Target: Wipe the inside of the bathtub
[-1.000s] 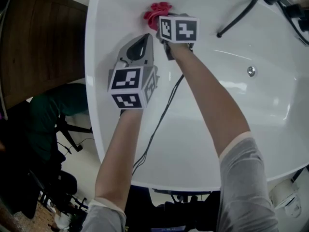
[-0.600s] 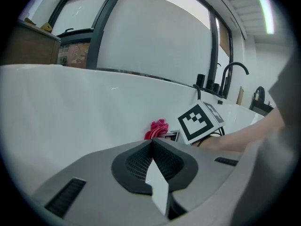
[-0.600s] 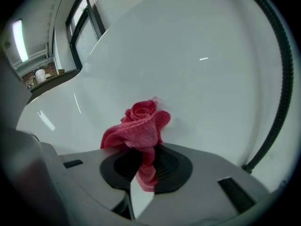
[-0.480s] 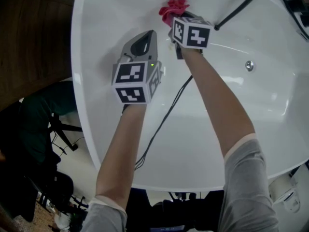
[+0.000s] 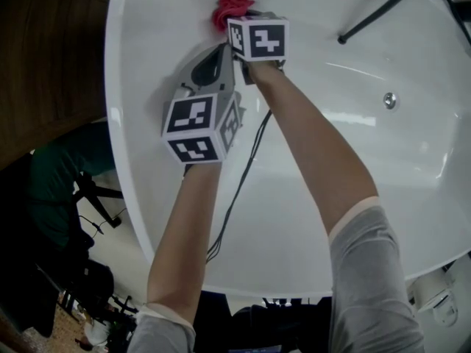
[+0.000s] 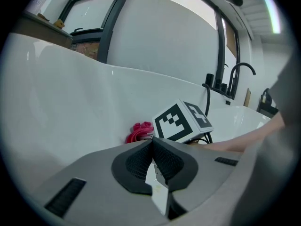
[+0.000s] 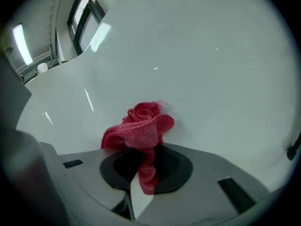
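My right gripper [image 7: 142,169] pinches the red cloth [image 7: 141,126] against the tub [image 7: 211,69] wall; my left gripper [image 6: 152,145] is closed, empty

The left gripper [image 6: 152,142] has its jaws pressed together on nothing. Just beyond sits the right gripper's marker cube [image 6: 181,121], with a red cloth [image 6: 138,131] beside it against the white bathtub wall [image 6: 70,107].

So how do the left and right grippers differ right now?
The right gripper is shut on the red cloth; the left gripper is shut on nothing. The right gripper reaches farther up the bathtub than the left gripper, which sits just behind it. Both have jaws together.
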